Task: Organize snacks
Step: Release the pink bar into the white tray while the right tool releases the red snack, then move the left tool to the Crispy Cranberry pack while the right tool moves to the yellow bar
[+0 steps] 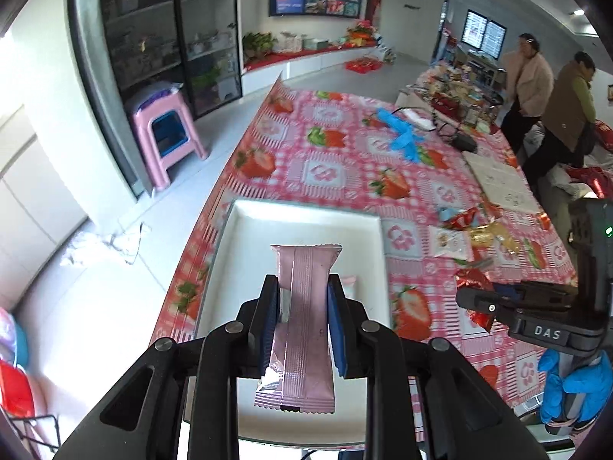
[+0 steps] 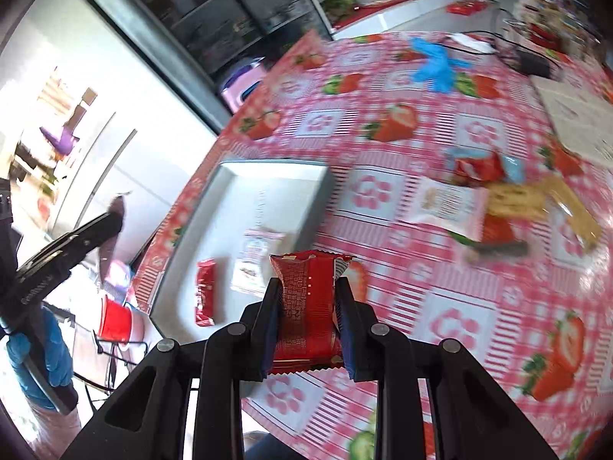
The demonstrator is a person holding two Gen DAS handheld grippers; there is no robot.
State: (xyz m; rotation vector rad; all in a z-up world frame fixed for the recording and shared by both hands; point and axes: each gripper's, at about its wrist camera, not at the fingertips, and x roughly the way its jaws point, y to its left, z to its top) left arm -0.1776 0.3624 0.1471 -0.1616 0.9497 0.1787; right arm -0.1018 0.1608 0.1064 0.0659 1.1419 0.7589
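Observation:
My left gripper (image 1: pixel 302 283) is shut on a long pink snack bar (image 1: pixel 306 268), held lengthwise above the white tray (image 1: pixel 306 212) at the table's left edge. A small pale packet (image 1: pixel 350 281) in the tray peeks out beside the fingers. My right gripper (image 2: pixel 308 283) is shut on a red snack packet (image 2: pixel 306 306), just right of the tray (image 2: pixel 230 176) and above the strawberry tablecloth. In the right wrist view the tray holds a red packet (image 2: pixel 205 299) and a white-pink packet (image 2: pixel 254 257). The left gripper (image 2: pixel 111 218) appears at the far left with the pink bar.
A loose pile of snacks (image 2: pixel 482 199) lies on the table to the right of the tray. Further back are blue gloves (image 1: pixel 402 138), a black box with cables (image 1: pixel 463 142) and a paper sheet (image 1: pixel 502 184). A pink stool (image 1: pixel 164 134) stands on the floor; two people (image 1: pixel 548 92) stand at back right.

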